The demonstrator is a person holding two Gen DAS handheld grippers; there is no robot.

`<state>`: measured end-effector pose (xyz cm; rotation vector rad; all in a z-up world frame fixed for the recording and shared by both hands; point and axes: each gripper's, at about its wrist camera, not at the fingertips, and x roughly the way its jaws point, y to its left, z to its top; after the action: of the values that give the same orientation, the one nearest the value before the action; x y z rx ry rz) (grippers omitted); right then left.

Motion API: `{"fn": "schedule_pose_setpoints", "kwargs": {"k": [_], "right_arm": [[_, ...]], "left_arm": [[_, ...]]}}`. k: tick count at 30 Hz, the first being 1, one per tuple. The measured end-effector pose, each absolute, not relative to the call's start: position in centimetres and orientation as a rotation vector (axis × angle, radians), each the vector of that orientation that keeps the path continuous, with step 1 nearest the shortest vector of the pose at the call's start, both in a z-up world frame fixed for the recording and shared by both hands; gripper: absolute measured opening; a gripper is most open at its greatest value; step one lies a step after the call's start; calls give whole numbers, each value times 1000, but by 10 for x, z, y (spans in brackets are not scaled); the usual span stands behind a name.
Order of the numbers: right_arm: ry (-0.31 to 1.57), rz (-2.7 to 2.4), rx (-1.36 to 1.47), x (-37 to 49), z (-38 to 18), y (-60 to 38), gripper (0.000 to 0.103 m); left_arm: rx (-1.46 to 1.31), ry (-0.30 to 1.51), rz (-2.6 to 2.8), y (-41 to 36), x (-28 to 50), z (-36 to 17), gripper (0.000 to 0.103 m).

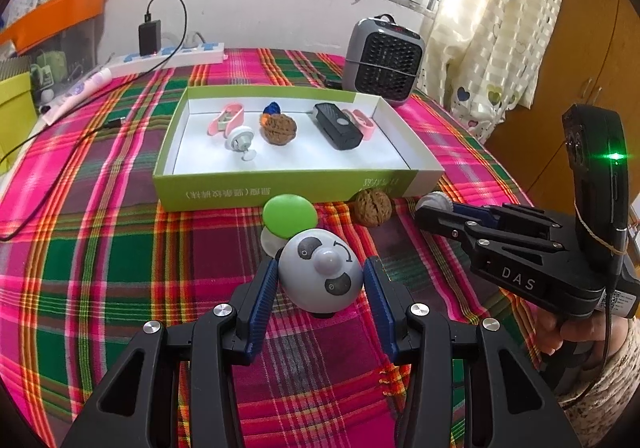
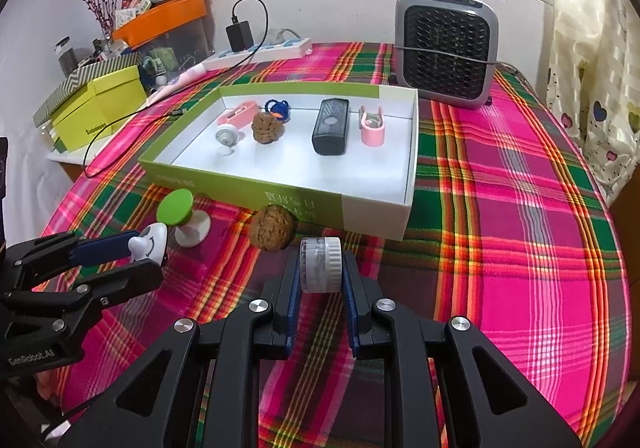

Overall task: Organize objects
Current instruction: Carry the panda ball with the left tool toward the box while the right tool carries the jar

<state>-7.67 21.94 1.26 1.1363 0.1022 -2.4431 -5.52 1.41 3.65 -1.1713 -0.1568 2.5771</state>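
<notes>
My left gripper (image 1: 320,280) is shut on a grey panda-face toy (image 1: 320,278), held just above the plaid cloth. My right gripper (image 2: 321,268) is shut on a small clear jar with a white lid (image 2: 321,264); the same jar (image 1: 434,201) shows at its tips in the left wrist view. A green-and-white box (image 1: 280,187) lies ahead, holding two pink clips, a walnut (image 1: 279,129), a black device (image 1: 338,126), a white knob piece and a blue item. A loose walnut (image 1: 373,206) and a green-topped mushroom toy (image 1: 289,216) lie in front of the box.
A grey fan heater (image 2: 446,51) stands behind the box at the right. A power strip with a black charger (image 1: 150,37) and cables runs along the far left. Yellow-green boxes (image 2: 100,107) sit off the table's left edge. A curtain hangs at the right.
</notes>
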Motion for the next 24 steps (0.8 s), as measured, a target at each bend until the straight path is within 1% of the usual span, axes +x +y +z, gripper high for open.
{"fn": "schedule_pose_setpoints", "kwargs": {"k": [24], "right_arm": [[103,-2467,1093,-92,33,219,20]], "left_arm": [[-1089,-116,2622,12,-72,61,43]]}}
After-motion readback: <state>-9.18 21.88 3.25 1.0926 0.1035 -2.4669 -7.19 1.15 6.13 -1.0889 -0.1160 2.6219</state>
